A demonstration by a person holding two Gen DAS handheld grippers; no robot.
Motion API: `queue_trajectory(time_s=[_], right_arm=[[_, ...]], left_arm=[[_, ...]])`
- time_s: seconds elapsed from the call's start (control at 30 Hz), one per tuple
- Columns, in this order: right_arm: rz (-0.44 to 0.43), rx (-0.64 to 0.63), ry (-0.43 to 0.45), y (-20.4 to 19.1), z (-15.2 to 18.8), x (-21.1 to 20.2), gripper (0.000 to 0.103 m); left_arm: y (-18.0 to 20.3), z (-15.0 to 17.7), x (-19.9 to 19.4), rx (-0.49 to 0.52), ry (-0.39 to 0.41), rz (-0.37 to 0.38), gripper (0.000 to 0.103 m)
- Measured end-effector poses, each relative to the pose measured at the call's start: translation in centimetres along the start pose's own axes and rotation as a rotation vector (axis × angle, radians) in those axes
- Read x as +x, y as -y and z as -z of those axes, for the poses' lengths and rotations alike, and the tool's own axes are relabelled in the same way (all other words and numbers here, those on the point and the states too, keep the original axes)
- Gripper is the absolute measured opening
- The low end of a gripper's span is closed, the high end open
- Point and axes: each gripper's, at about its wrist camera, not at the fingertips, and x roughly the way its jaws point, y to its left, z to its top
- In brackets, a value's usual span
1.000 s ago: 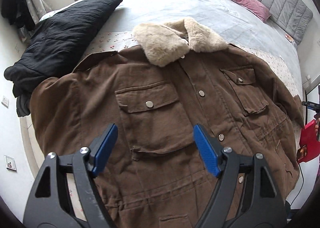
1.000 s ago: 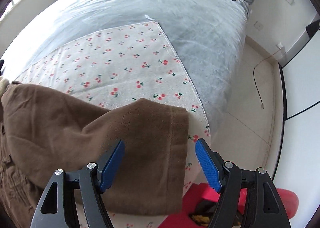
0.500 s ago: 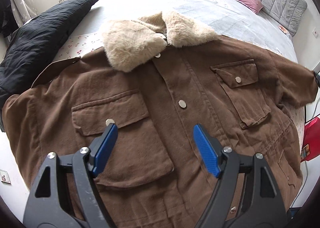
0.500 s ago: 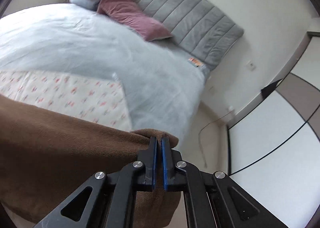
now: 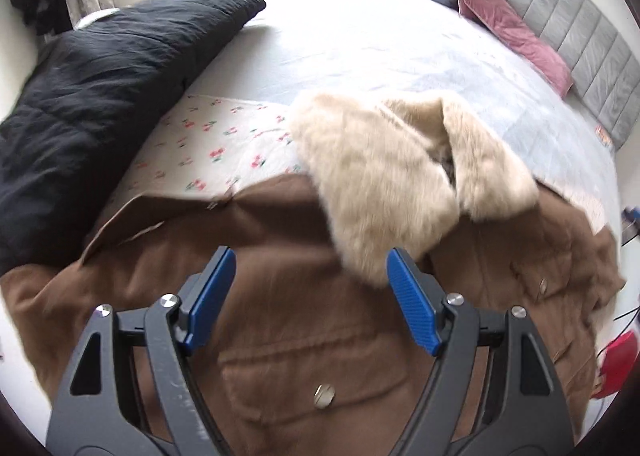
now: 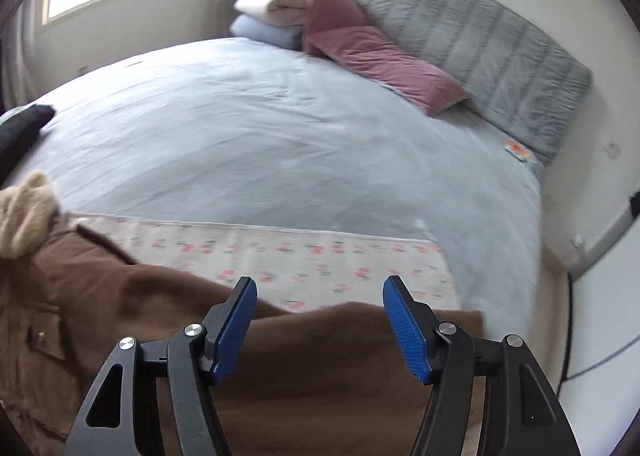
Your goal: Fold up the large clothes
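The work is at the laying-out stage, judging by how the jacket lies: spread front-up on the bed, not yet folded anywhere. The right gripper has just been opening its jaws; they now stand apart with nothing between them, hanging over the sleeve, which lies flat and stretched out sideways from the jacket's body. The left gripper also has its jaws wide apart and empty, above the chest of the jacket just below the collar.

The next move probably calls for the first fold: taking one sleeve by its cuff end and carrying it across the chest, or taking a side edge of the jacket and turning it inward. Either hand would need to come down low enough for the jaws to close on a single layer of thick cloth without dragging the whole jacket.

The jacket is brown, heavy-looking corduroy or brushed cotton, with a cream fur collar, flap pockets with metal snaps, and a buttoned front. It rests on a cherry-print cloth laid over the bed's pale cover, at the foot end away from the headboard. A black padded coat lies beside the jacket, past its other shoulder.
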Motion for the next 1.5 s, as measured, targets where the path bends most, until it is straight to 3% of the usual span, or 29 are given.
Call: queue_trajectory(time_s=[0.17, 0.3, 0.43, 0.47, 0.5, 0.53, 0.57, 0.6, 0.7, 0.77, 0.87, 0.9, 0.93, 1.0, 1.03, 1.27, 1.33, 1.5], right_arm=[[-0.218, -0.102, -0.076, -9.7, -2.3, 4.6, 0.068], [-0.157, -0.121, -0.155, -11.7, -3.0, 9.7, 0.068], [-0.235, -0.106, -0.329, -11.0, -0.8, 14.4, 0.068], [-0.23, -0.131, -0.284, -11.3, 0.1, 14.3, 0.067], [-0.235, -0.161, -0.244, -11.8, 0.6, 13.8, 0.058], [-0.261, -0.163, -0.222, -12.1, 0.8, 13.3, 0.03], [-0.218, -0.17, -0.197, -12.3, 1.0, 12.7, 0.016], [-0.171, -0.184, -0.153, -12.8, 1.1, 11.9, 0.011], [0.069, -0.263, -0.01, -14.0, 1.0, 11.4, 0.01], [0.151, -0.199, -0.101, -13.9, 0.5, 13.6, 0.008], [0.082, -0.161, -0.098, -13.6, 0.8, 11.3, 0.017], [0.018, -0.177, -0.093, -13.5, 1.2, 9.7, 0.025], [-0.035, -0.188, -0.091, -13.3, 1.4, 7.9, 0.041], [-0.097, -0.172, -0.076, -11.9, 2.9, 3.9, 0.061], [-0.137, -0.155, -0.08, -11.1, 3.7, 2.1, 0.067], [-0.48, -0.028, -0.16, -4.6, 12.7, -11.1, 0.077], [-0.524, -0.024, -0.178, -4.0, 16.1, -13.9, 0.079], [-0.524, -0.002, -0.248, -1.9, 23.5, -17.4, 0.079]], left_arm=[[0.2, -2.9, 4.8, -0.06, -0.065, 0.137, 0.078], [-1.0, -3.3, 6.1, -0.049, -0.044, 0.144, 0.078], [-3.4, -2.2, 4.9, -0.003, -0.016, 0.193, 0.079], [-4.0, -2.0, 4.6, 0.002, -0.011, 0.197, 0.079], [-4.7, -1.5, 4.2, 0.003, -0.003, 0.193, 0.079], [-5.4, -1.1, 3.8, 0.003, 0.003, 0.202, 0.079], [-6.1, -1.0, 3.6, 0.0, 0.005, 0.216, 0.079], [-6.6, -0.4, 3.1, -0.006, 0.01, 0.225, 0.079], [-7.5, 0.8, 2.4, -0.023, 0.039, 0.172, 0.079], [-8.1, 1.7, 2.3, -0.05, 0.023, 0.125, 0.079], [-8.6, 3.8, -0.2, -0.06, 0.007, 0.118, 0.079], [-8.7, 4.8, -1.7, -0.047, 0.017, 0.101, 0.079], [-8.6, 5.6, -3.1, -0.036, 0.021, 0.083, 0.079], [-8.6, 7.7, -6.0, -0.002, 0.022, 0.054, 0.079], [-8.5, 9.0, -7.6, 0.013, 0.015, 0.042, 0.079], [-8.3, 18.2, -16.9, 0.008, -0.072, 0.121, 0.08], [-8.2, 21.4, -19.5, 0.008, -0.099, 0.146, 0.08], [-8.3, 27.3, -24.7, 0.033, -0.109, 0.174, 0.08]])
